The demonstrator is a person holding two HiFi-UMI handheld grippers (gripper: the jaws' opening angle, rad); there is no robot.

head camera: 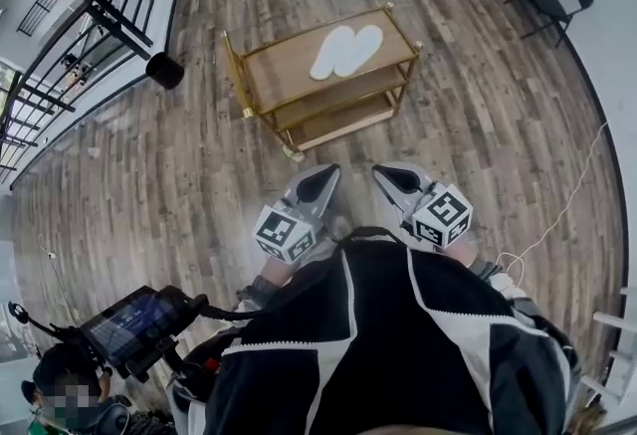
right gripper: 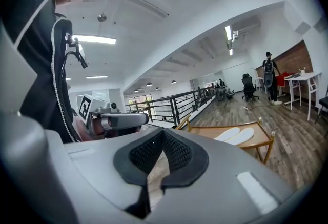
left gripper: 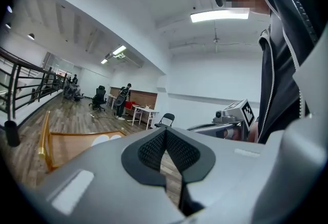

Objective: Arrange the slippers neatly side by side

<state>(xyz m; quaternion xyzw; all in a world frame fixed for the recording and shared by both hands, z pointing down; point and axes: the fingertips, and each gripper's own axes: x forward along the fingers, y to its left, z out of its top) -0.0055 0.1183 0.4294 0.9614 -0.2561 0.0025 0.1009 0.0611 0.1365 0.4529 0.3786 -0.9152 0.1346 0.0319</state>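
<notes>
**A:** Where are the slippers?

**B:** On the cart's top shelf, snug together. The left gripper and right gripper are both closed on nothing, well short of the cart.

**A:** Grab tips?

**B:** They look thin, light and floppy (hotel type, I'd guess), so pinch a heel edge.

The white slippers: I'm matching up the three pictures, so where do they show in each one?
Head view: the white slippers are upper middle, side by side on top of the gold-framed cart.
Left gripper view: low left, only partly showing.
Right gripper view: right of centre, lying flat.
Shared landmark: that cart, under them in all three views.
</notes>
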